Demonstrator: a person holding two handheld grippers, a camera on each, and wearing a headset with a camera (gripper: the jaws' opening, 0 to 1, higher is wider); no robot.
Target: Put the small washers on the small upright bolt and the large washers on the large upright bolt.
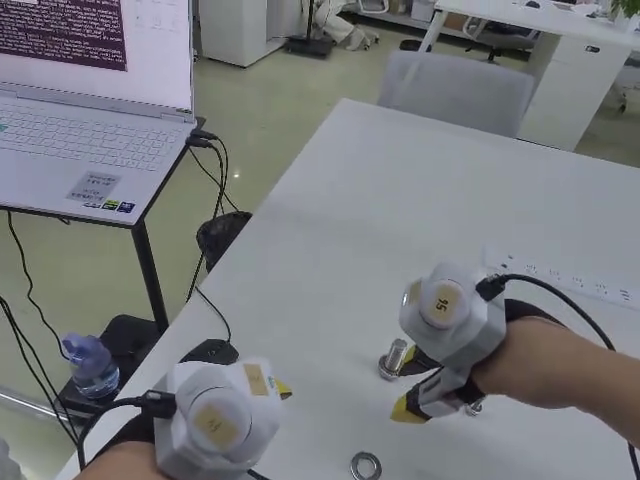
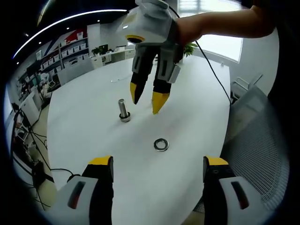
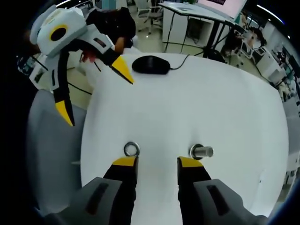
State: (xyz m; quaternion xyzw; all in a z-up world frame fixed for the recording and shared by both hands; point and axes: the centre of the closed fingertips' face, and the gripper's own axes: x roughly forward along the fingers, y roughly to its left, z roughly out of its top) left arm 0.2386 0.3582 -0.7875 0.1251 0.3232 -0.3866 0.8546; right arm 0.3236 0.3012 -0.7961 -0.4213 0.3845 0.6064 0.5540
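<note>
One washer before left gripper, bolt by right gripper, both jaws spread.

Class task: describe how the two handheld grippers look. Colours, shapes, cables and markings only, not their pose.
Both the left gripper and right gripper have pale grey, blocky plastic bodies, dark fingers and pointed yellow tips. Each carries a round tan sticker with a printed marking, hard to read. A black cable leaves each body. The right forearm is unsleeved.

shiny metal washer, matt table
</note>
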